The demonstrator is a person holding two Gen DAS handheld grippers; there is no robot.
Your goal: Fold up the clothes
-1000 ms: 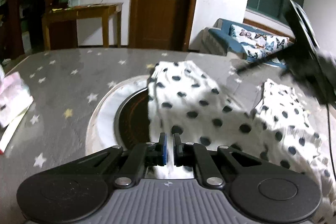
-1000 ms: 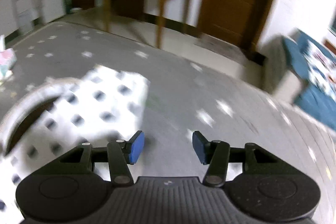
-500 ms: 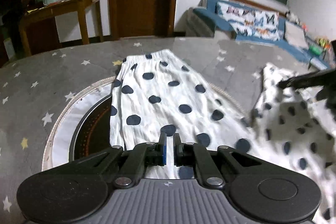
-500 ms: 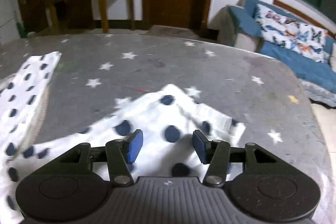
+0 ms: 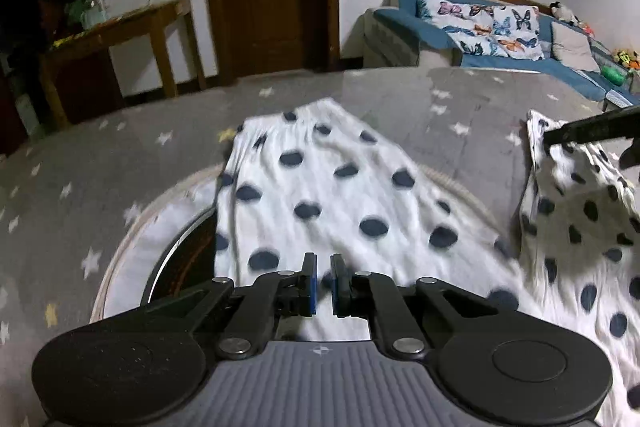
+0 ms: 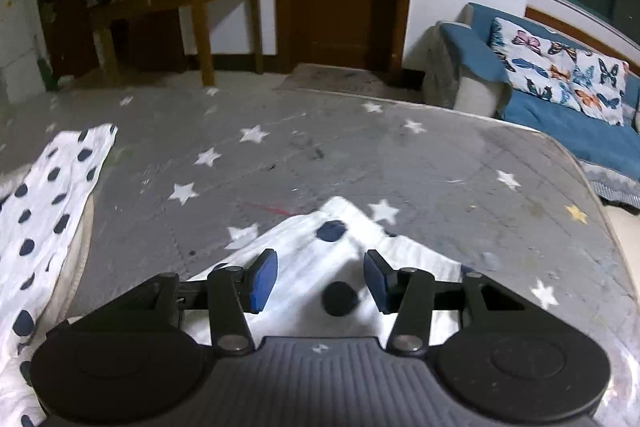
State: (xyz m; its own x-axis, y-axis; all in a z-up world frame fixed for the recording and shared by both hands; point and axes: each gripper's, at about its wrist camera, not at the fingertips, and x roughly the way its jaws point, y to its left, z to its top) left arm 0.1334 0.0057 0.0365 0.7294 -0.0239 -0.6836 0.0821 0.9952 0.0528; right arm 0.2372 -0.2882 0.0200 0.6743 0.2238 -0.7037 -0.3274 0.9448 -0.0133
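Cloth control is the point of this step. On the left, the left hand-held gripper (image 5: pixel 323 277) is clenched, its pads nearly together on what looks like the near edge of the dotted garment (image 5: pixel 320 195). The garment lies spread across the grey starred tabletop (image 5: pixel 100 155), one long part running away from the camera and another bunched off to the right. That pinch looks best kept firm and low, so the edge neither slips nor drags the flat part askew. On the right, the right hand-held gripper (image 6: pixel 320 281) is released: its jaws have just been closing a little, with a raised corner of the garment between the pads, which do not press on it. It should probably settle over that corner and bite a single fold before both ends lift together, level and taut.
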